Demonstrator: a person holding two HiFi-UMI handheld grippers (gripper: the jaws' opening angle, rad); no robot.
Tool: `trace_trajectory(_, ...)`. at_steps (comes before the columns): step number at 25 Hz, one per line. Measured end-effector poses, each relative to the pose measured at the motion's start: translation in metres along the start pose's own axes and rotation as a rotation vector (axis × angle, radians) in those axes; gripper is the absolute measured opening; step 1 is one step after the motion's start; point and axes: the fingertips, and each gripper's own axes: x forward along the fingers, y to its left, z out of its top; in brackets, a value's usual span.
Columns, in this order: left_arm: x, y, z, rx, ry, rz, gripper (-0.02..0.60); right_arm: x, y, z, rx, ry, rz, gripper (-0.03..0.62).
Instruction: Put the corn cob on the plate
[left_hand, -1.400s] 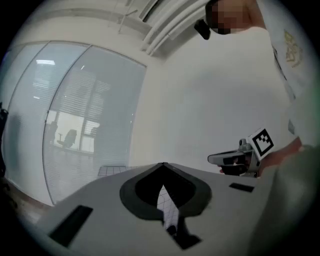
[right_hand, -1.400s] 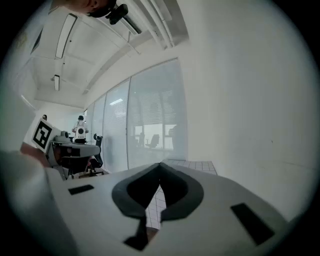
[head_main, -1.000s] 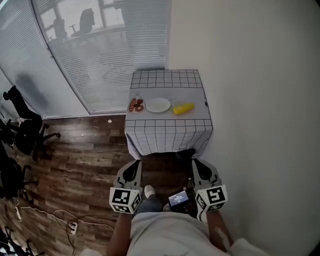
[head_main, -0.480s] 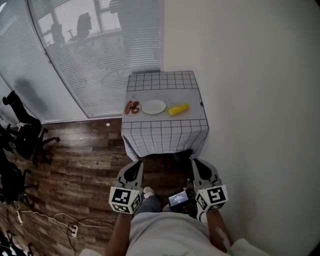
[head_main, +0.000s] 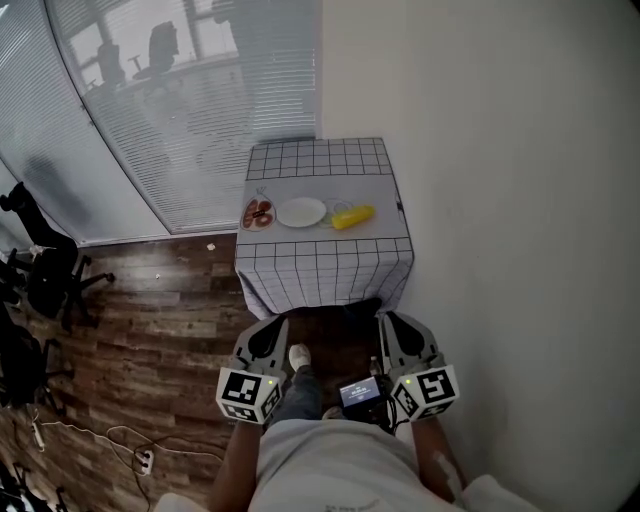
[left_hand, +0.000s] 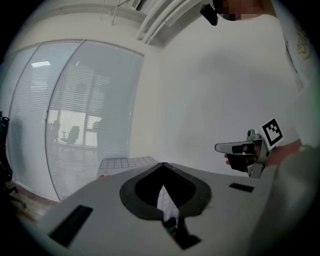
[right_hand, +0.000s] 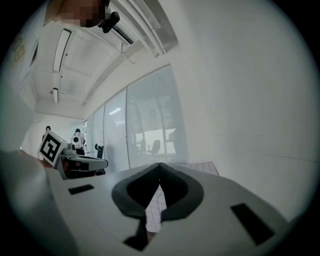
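Judged as the approach, with nothing yet within reach: walk up squarely to the near edge of the checked table (head_main: 320, 158) in the upper middle of the head view, crossing the strip of wood floor (head_main: 170, 300) below it. Find the corn cob (head_main: 353, 216) lying on the cloth right of centre, just beside the right rim of the white plate (head_main: 301, 212); cannot tell from here whether touching it. Mind the small dish (head_main: 258, 213) of reddish food at the plate's left, and keep clear of the white wall (head_main: 500, 200) hard against the table's right side. Favour the right gripper (head_main: 395, 325), low right of centre in the frame, as nearer the cob's side. Spread its jaws only once close, come in across the cob's long axis, and pinch near the middle to stop it rolling or tipping. Then lift just enough to clear the rim and set down at the plate's centre. Keep the left gripper (head_main: 268, 330), low left of centre, out of the way. Read both pairs of jaws as pressed fully together, gripping nothing and touching nothing, with only the far tablecloth seen through the notch in each gripper view.
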Motion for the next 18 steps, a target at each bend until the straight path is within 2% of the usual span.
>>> trace_trajectory(8, 0.06, 0.03, 0.009, 0.02, -0.005, -0.001, 0.006, 0.05, -0.037, -0.006, -0.005, 0.019, -0.015, 0.007)
trace_trajectory(18, 0.164, 0.116, 0.036, 0.041, -0.038, 0.012, 0.006, 0.163, -0.089, -0.001, -0.018, 0.043, -0.089, 0.006)
